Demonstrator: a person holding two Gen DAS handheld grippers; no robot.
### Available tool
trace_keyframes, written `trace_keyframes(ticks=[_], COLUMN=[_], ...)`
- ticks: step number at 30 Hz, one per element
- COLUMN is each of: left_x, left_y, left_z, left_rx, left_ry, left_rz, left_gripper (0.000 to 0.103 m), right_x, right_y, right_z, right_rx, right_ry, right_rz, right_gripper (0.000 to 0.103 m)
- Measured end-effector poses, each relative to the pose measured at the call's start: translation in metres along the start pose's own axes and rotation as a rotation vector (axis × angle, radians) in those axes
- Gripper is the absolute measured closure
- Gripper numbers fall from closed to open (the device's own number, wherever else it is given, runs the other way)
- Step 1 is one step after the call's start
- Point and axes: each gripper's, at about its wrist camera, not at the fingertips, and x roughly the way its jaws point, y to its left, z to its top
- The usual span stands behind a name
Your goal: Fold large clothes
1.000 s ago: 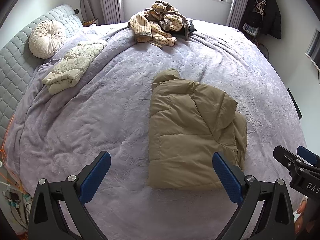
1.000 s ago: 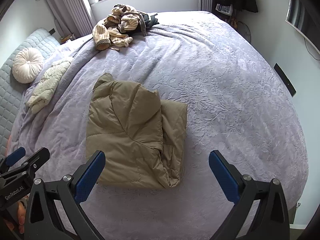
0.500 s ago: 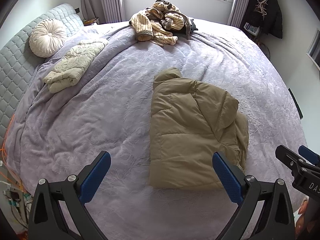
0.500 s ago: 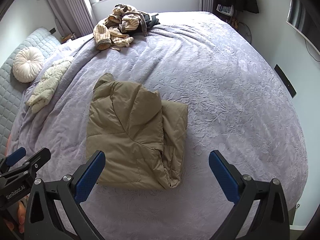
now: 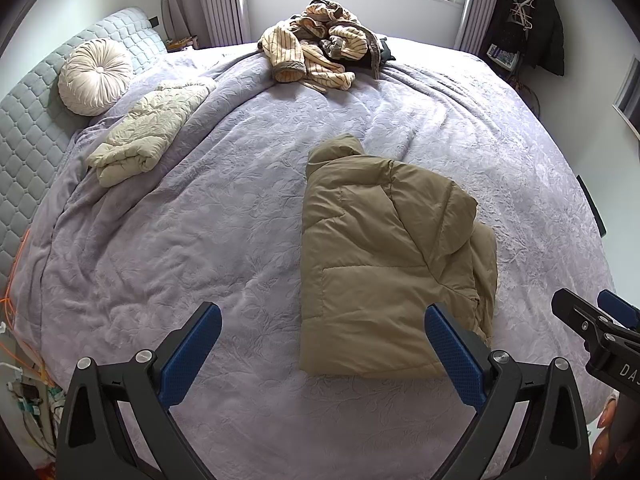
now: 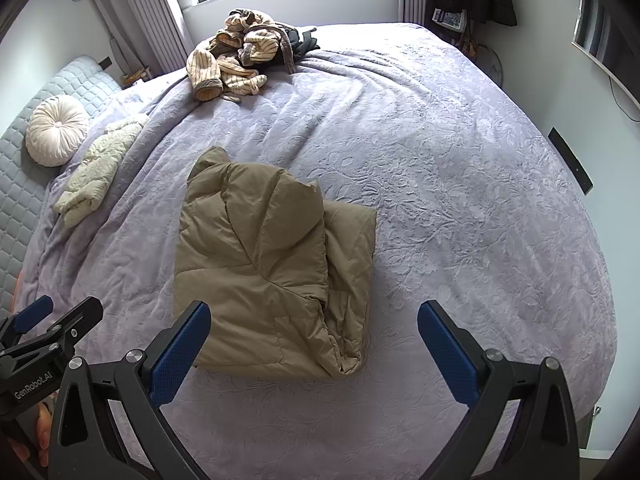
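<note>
A tan puffer jacket [image 5: 384, 256] [image 6: 264, 264] lies folded into a compact rectangle on the lilac bedspread [image 5: 200, 240] [image 6: 460, 200], its hood laid on top. My left gripper [image 5: 322, 354] hovers open above the near edge of the bed, left of the jacket's lower corner, holding nothing. My right gripper [image 6: 314, 350] is open too, above the jacket's near right corner, empty. Each gripper shows at the edge of the other's view: the right one [image 5: 596, 328], the left one [image 6: 44, 332].
A folded cream quilted garment [image 5: 148, 132] [image 6: 96, 168] lies near the headboard beside a round cushion [image 5: 94, 76] [image 6: 56, 130]. A heap of striped clothes [image 5: 320, 60] [image 6: 240, 56] sits at the far side under the window. Dark coats [image 5: 540, 20] hang at the right. Cables [image 5: 24, 360] trail by the bed's left side.
Both grippers have drifted slightly back from the bed; the jacket sits a touch lower in each view. Nothing was grasped or released.
</note>
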Motion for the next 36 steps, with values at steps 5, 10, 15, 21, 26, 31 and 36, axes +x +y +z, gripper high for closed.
trace_keyframes(ticks=[5,10,15,21,26,31,36], left_x=[-0.0003,-0.0002,-0.0001,0.0017,0.0019,0.0018,0.0019], left_y=[-0.0004,-0.0005,-0.0004,0.0040,0.0032,0.0035,0.0031], left_z=[-0.0002,0.0001,-0.0001,-0.0006,-0.0001,-0.0005,-0.0001], left_rx=[0.001,0.001,0.004,0.015,0.016,0.016,0.016], left_ry=[-0.002,-0.001,-0.002,0.002,0.003,0.002,0.003], left_rz=[0.000,0.002,0.000,-0.005,-0.005,-0.004,-0.005], left_gripper=[0.001,0.001,0.001,0.001,0.001,0.001,0.001], right_x=[0.0001,0.0001,0.0001,0.0000,0.0001,0.0000,-0.0001], right_y=[0.0001,0.0004,0.0009,0.0014,0.0015,0.0019,0.0023], right_z=[0.0000,-0.0004,-0.0007,-0.0011,-0.0009,-0.0010,-0.0010], right_rx=[-0.002,0.000,0.000,0.002,0.002,0.002,0.004], right_ry=[0.000,-0.001,0.000,-0.001,-0.001,-0.001,-0.002], right_rz=[0.000,0.000,0.001,-0.001,0.000,0.000,-0.001], right_gripper=[0.000,0.000,0.000,0.000,0.000,0.000,0.000])
